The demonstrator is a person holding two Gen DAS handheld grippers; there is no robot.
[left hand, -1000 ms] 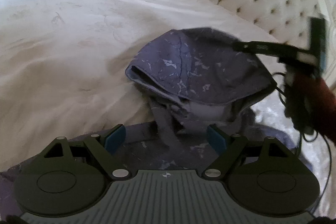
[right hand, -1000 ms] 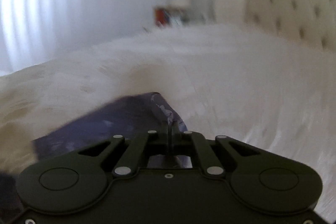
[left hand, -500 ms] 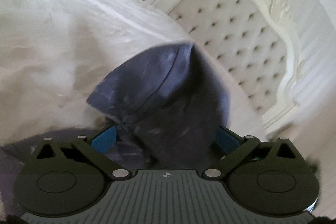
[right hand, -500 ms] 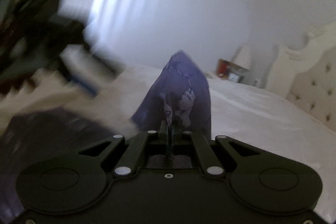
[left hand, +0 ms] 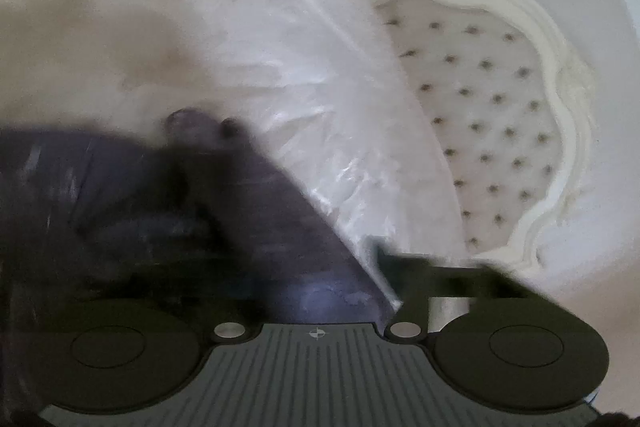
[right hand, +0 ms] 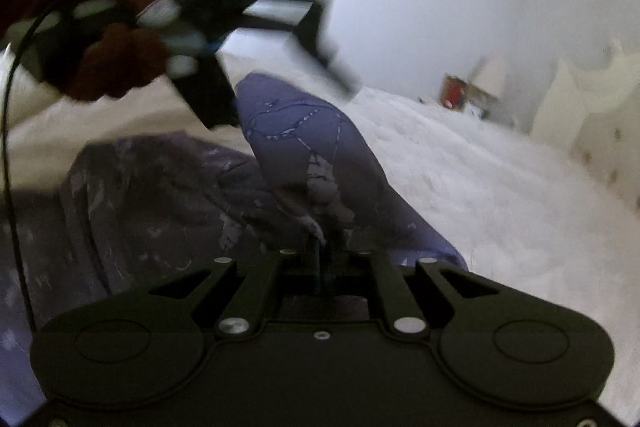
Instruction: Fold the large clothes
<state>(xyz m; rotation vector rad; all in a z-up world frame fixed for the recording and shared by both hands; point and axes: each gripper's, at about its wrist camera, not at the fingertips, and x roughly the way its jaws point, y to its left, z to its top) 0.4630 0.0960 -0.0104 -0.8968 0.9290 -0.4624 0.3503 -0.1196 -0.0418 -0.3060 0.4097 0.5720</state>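
Right fingers (right hand: pixel 324 247): nearly together, jaws opening, a ridge of the purple garment (right hand: pixel 304 147) still pinched between them and rising in a peak straight ahead of the right gripper (right hand: pixel 325 255). Pattern on the cloth: pale crack-like lines on dark purple.

Left fingers: badly blurred in the left wrist view; jaws closing, and only the right-hand finger (left hand: pixel 440 273) shows, dark and smeared. The other is hidden behind dark cloth. Cannot tell whether the left gripper (left hand: pixel 328 283) has fabric clamped, though the garment's edge lies right across its mouth.

Garment position: on the bed (right hand: pixel 460 163), bulk heaped to the left in the right wrist view, one fold lifted by the right gripper. White bedspread (left hand: pixel 288 75) under it, shiny and wrinkled.

Right wrist view, upper left: the left gripper seen from outside, held in a person's hand (right hand: pixel 116 67), a black cable (right hand: pixel 10 131) trailing down from it.

Background: tufted headboard (left hand: pixel 480 99) with a carved cream frame; nightstand items (right hand: pixel 468 93) far off, too blurred to name.
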